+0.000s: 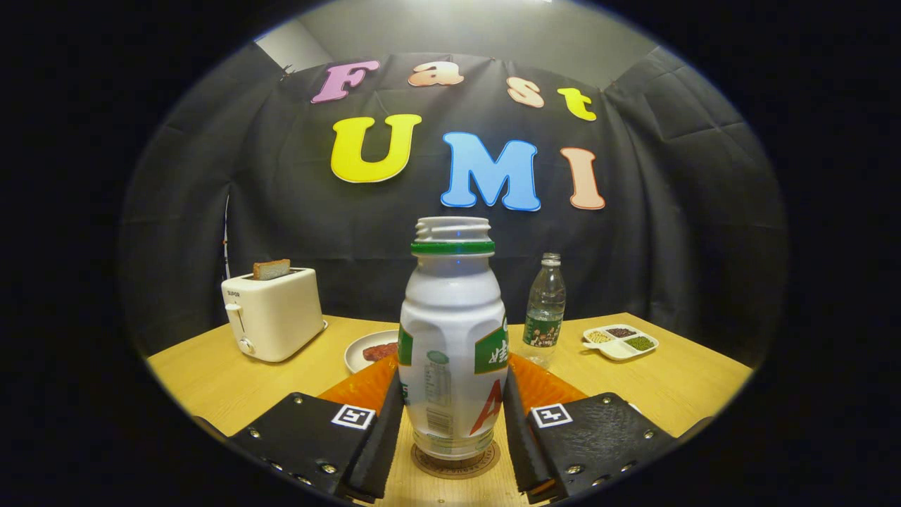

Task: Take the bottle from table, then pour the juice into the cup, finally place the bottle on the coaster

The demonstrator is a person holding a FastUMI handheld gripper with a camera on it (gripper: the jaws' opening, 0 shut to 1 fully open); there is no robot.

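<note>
**Bottle standing on the coaster between the fingers**

Bottle is standing upright on the round coaster at the near edge of the table, its cap off and its threaded neck showing above a green ring. Its body is white plastic, waisted, with a printed label wrapping around it. The gripper is pointing level across the table, its two flat fingers flanking the bottle's lower half; whether they are pressing on it or sitting just off its sides is not something I can tell. The coaster is thin and brown, peeking out under the bottle's base. An orange ribbed thing is lying just behind the bottle.

Farther back, a cream toaster with a slice of bread in it is sitting toward the far left corner. A white plate holding something dark red is lying beside it. A clear water bottle is standing right of the bottle, and a white divided dish of seeds is lying near the far right edge.
</note>
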